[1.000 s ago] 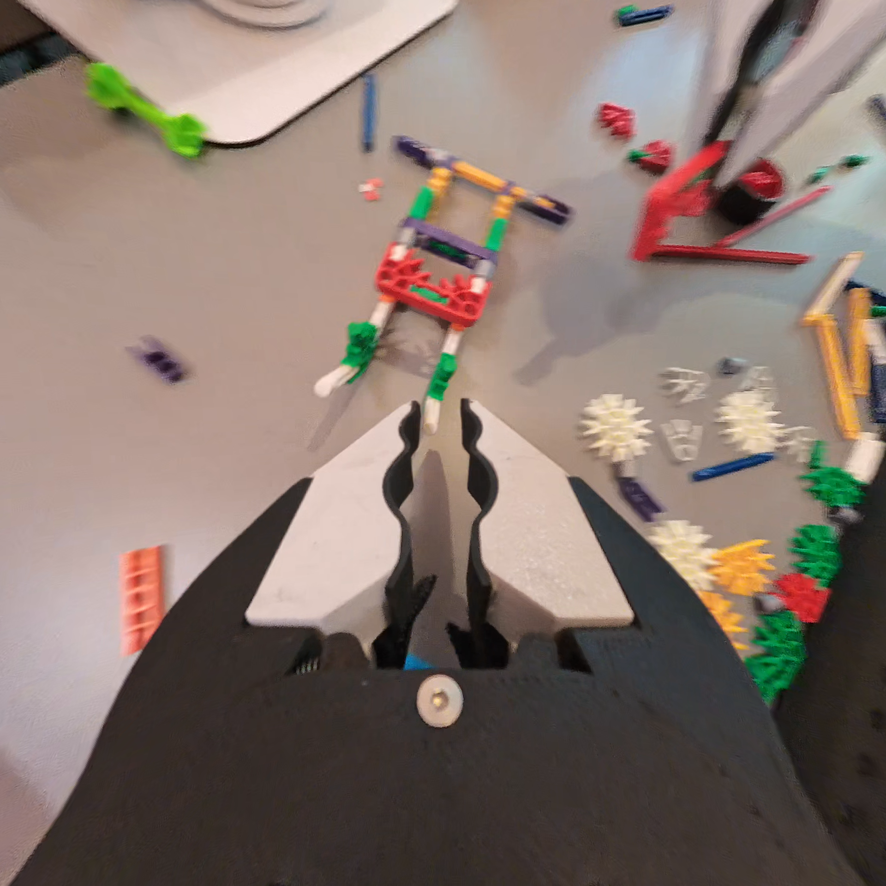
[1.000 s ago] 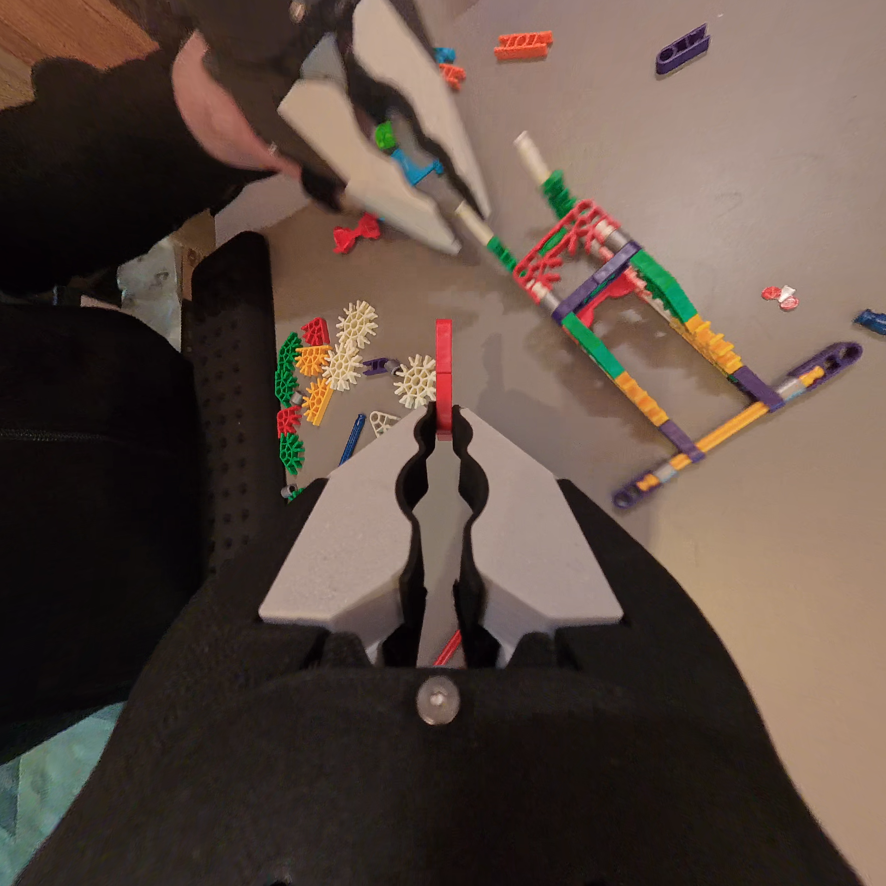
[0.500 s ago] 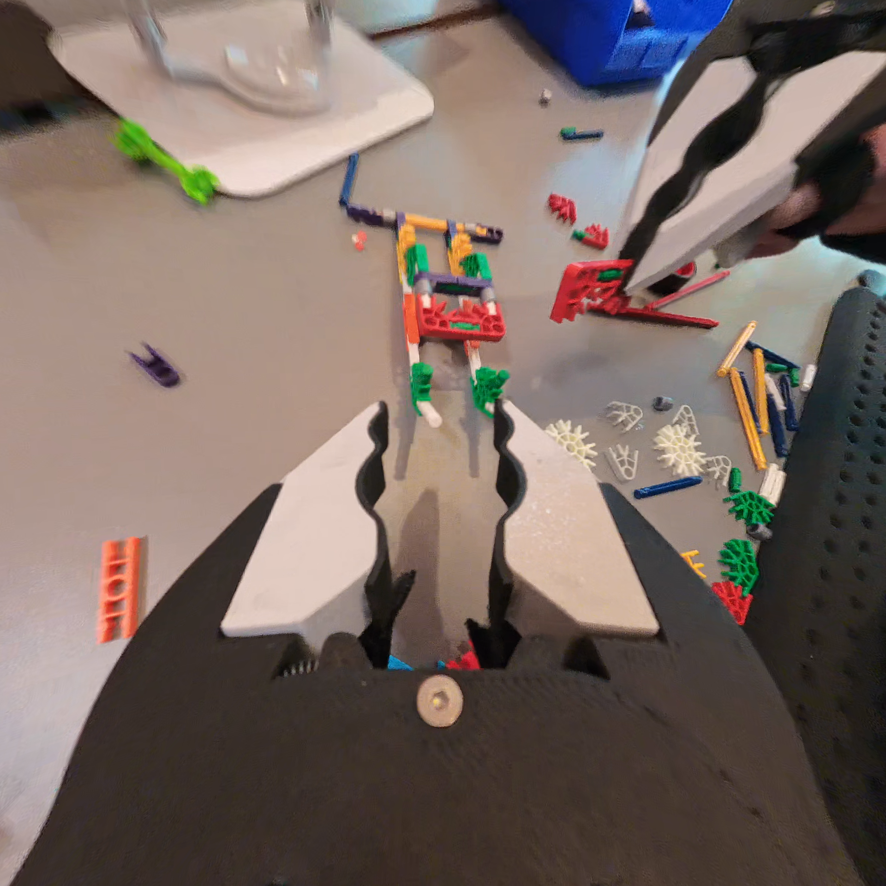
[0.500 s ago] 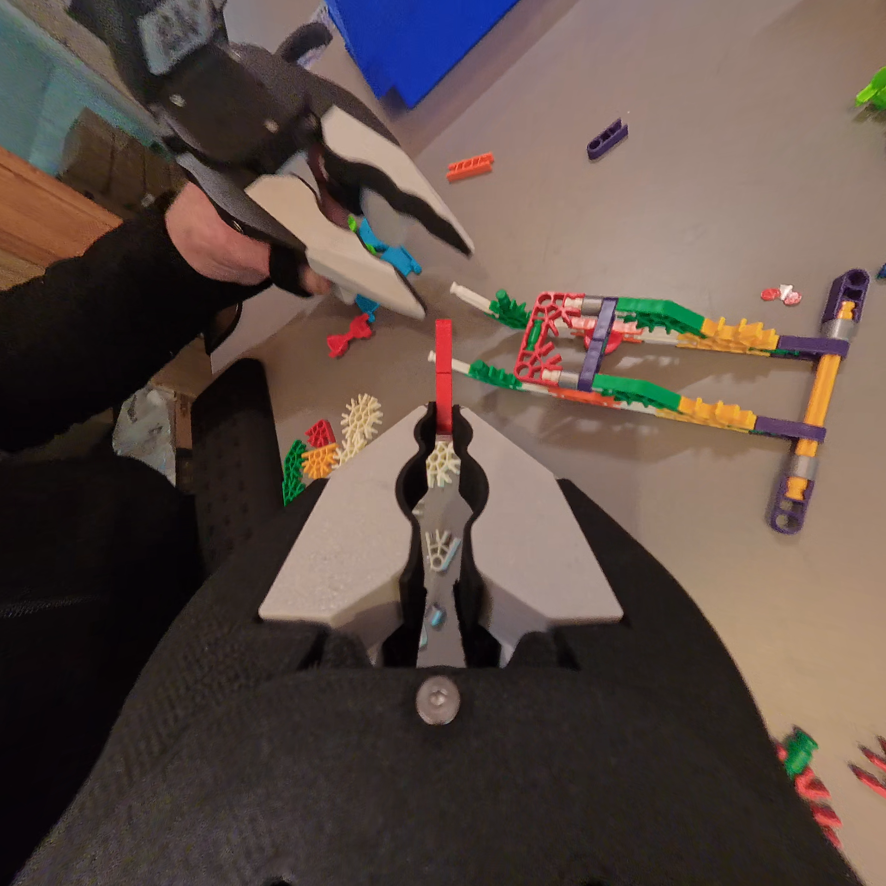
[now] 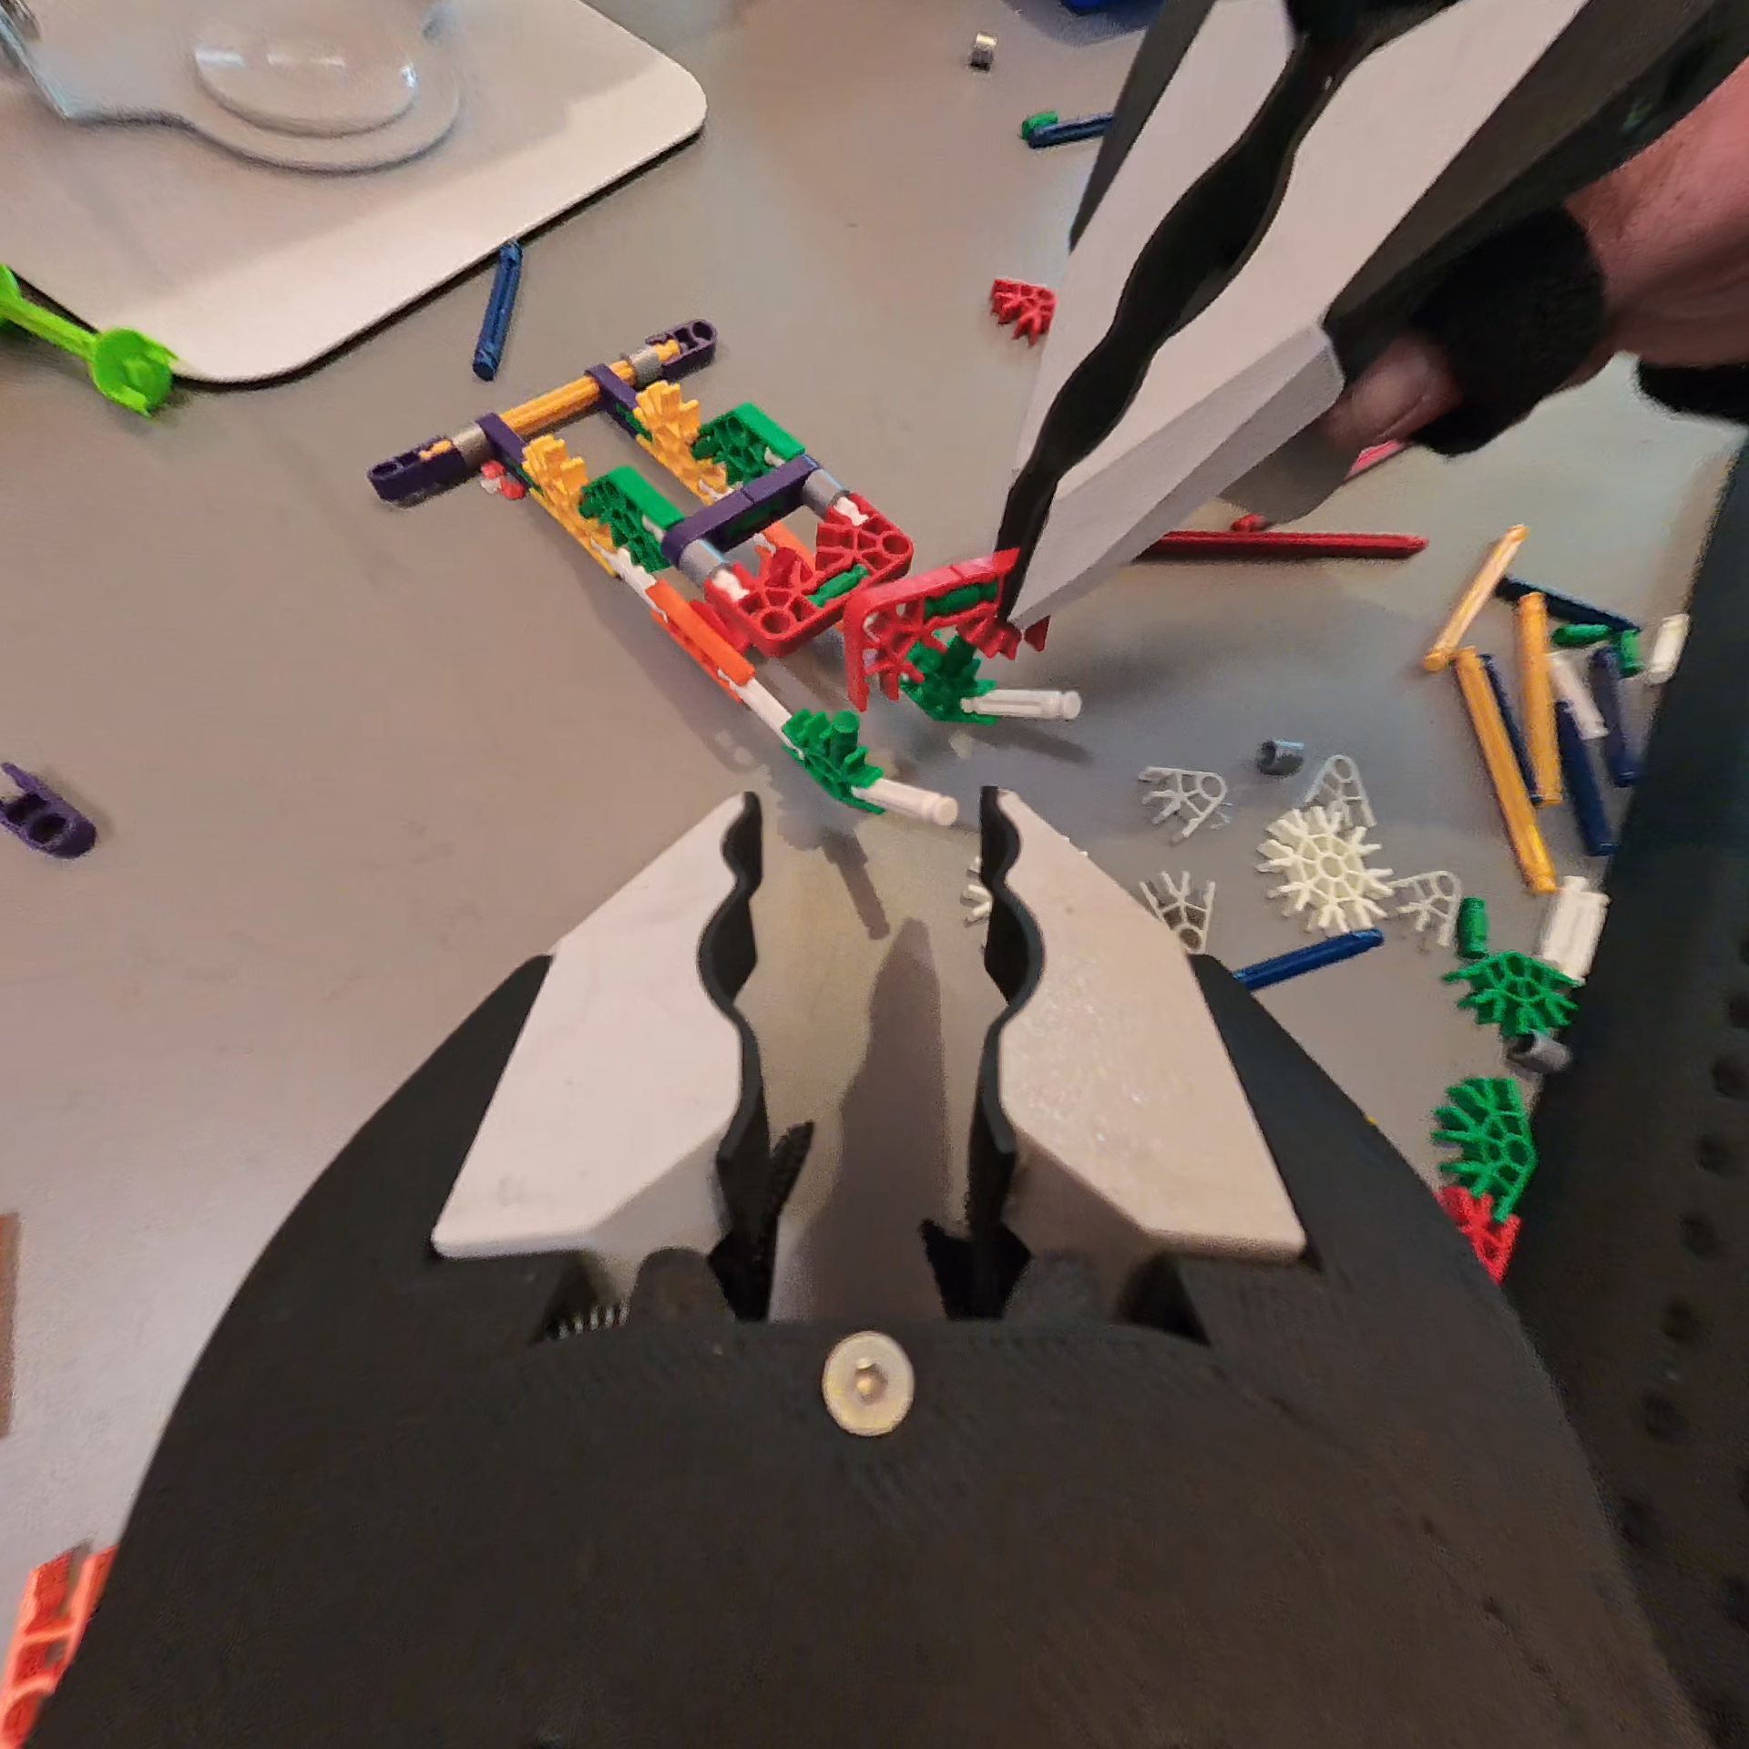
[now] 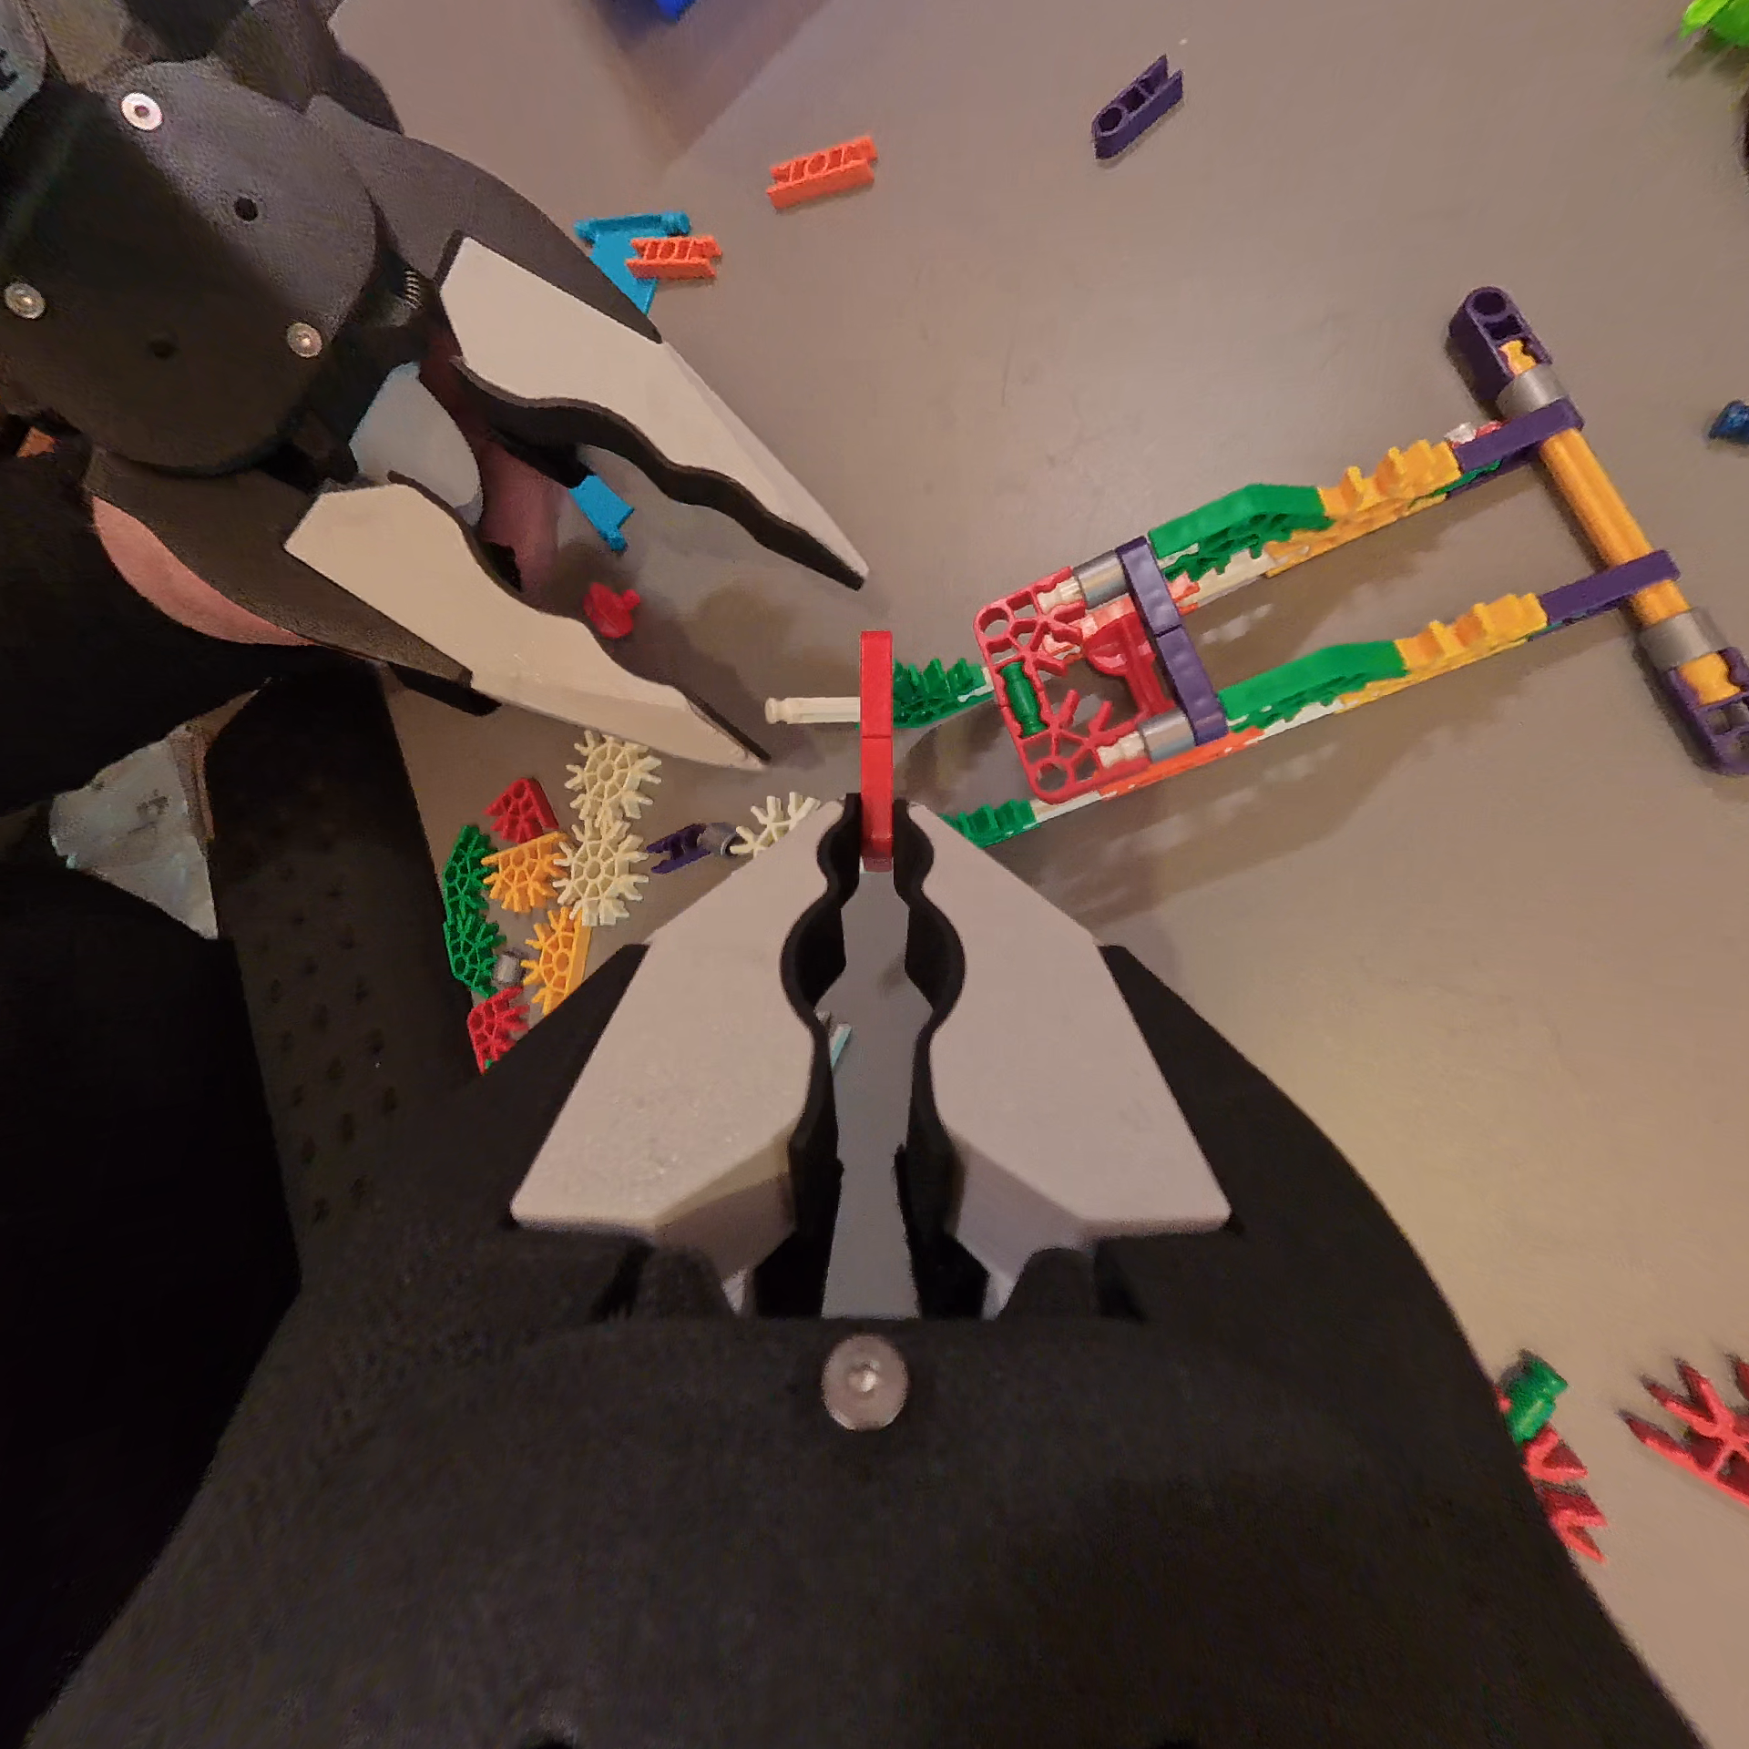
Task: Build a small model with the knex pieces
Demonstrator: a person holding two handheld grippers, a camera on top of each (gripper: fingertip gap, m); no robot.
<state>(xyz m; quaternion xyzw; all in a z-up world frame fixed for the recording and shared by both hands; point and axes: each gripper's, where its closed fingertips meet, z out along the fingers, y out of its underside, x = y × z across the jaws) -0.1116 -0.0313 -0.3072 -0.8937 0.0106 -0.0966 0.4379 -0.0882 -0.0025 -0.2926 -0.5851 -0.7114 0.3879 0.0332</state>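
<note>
The right gripper [image 6: 871, 814] is pinching a flat red connector [image 6: 875, 748] at its tips, jaws closed on it, holding it upright just beside the white rod end [image 6: 814, 708] of the colourful toy frame [image 6: 1325, 615] lying on the grey table [image 6: 1230, 946]; the left gripper [image 5: 866, 814] is hovering with jaws apart and empty, near the frame's other white rod [image 5: 913, 803]; loose pieces [image 5: 1325, 866] are lying scattered to the right.

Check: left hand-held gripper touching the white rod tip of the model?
Apart. Left wrist view shows the open left hand-held gripper with bare table between its fingertips and the white rod tip.
</note>
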